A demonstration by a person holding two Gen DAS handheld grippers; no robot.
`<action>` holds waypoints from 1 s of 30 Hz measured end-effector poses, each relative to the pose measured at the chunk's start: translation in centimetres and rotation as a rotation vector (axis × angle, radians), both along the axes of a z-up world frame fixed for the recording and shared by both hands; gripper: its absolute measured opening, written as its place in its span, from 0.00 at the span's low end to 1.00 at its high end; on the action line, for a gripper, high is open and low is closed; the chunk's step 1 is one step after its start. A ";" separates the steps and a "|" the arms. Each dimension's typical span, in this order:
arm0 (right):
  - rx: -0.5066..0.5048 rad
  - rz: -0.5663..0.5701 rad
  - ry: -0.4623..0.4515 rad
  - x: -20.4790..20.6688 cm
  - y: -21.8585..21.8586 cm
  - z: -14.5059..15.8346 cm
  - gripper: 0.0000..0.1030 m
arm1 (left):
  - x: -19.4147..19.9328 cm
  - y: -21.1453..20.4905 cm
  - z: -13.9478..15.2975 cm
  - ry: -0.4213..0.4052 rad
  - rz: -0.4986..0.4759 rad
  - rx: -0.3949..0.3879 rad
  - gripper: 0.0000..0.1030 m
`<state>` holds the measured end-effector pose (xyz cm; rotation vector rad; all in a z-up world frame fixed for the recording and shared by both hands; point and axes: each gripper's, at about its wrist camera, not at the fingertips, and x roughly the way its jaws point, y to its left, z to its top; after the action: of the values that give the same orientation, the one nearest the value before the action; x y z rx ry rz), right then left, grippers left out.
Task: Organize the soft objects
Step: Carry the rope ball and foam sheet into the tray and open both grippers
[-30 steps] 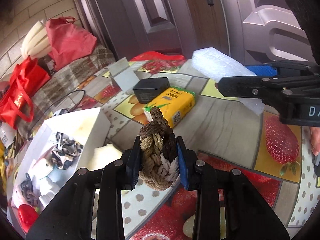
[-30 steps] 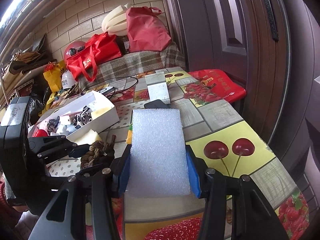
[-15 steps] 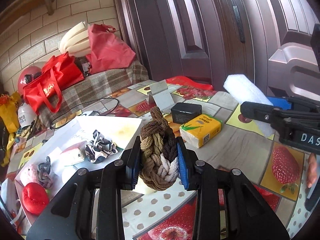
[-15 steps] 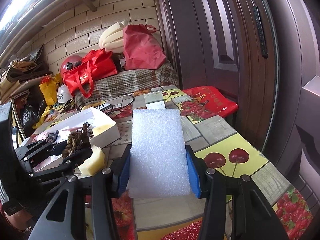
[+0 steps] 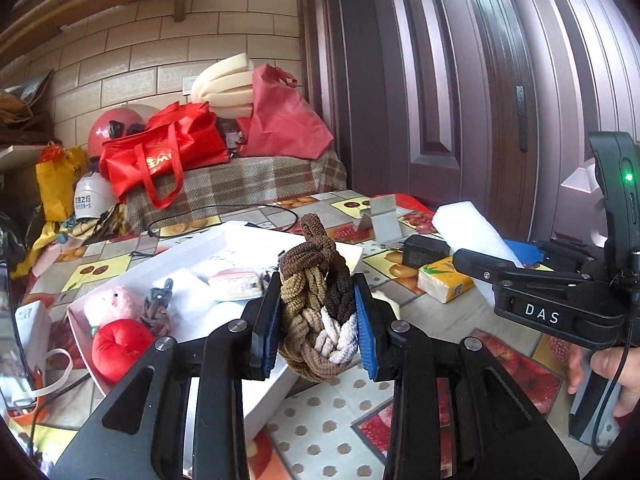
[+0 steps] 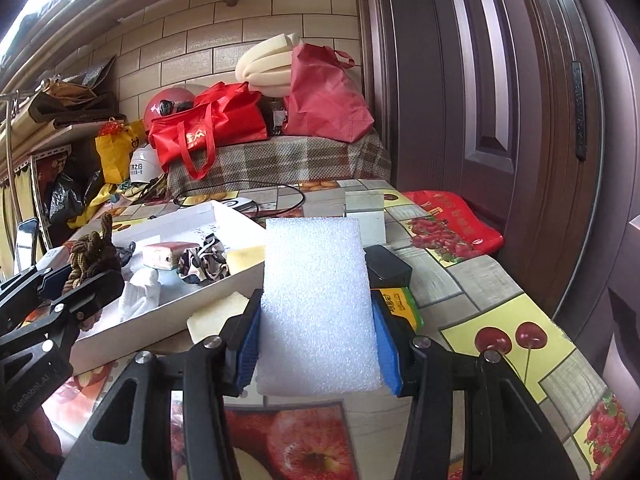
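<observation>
- Tongs, left: clamped on a braided brown knot, held above the white tray.
- Tongs, right: clamped on a white foam block.

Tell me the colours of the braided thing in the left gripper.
Brown shades, tan and white braided hair ties; clearest in the left wrist view.

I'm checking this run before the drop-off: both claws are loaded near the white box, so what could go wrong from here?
1. The left claw pinches the braided rope only at its middle; the loose top loop could snag the white box wall.
2. The right claw holds a foam sheet that hides the charger and tissue pack behind it, so they could get knocked.
3. The claws are close together and could collide.
</observation>
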<state>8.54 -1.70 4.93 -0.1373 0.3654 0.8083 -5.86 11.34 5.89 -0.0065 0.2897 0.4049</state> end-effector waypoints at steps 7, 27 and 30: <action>-0.015 0.039 -0.029 -1.4 2.3 0.0 0.49 | -1.9 3.4 0.0 -0.020 0.092 -0.001 0.31; -0.050 0.124 -0.047 -4.1 10.1 0.0 0.49 | -3.0 12.6 -0.5 -0.029 0.247 -0.078 0.31; -0.053 0.136 -0.052 -4.5 10.8 0.0 0.49 | -2.8 13.1 -0.5 -0.028 0.248 -0.085 0.31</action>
<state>4.06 9.12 4.91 -0.2339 0.3311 0.9281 -8.61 24.45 5.36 -0.1318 0.2796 0.6382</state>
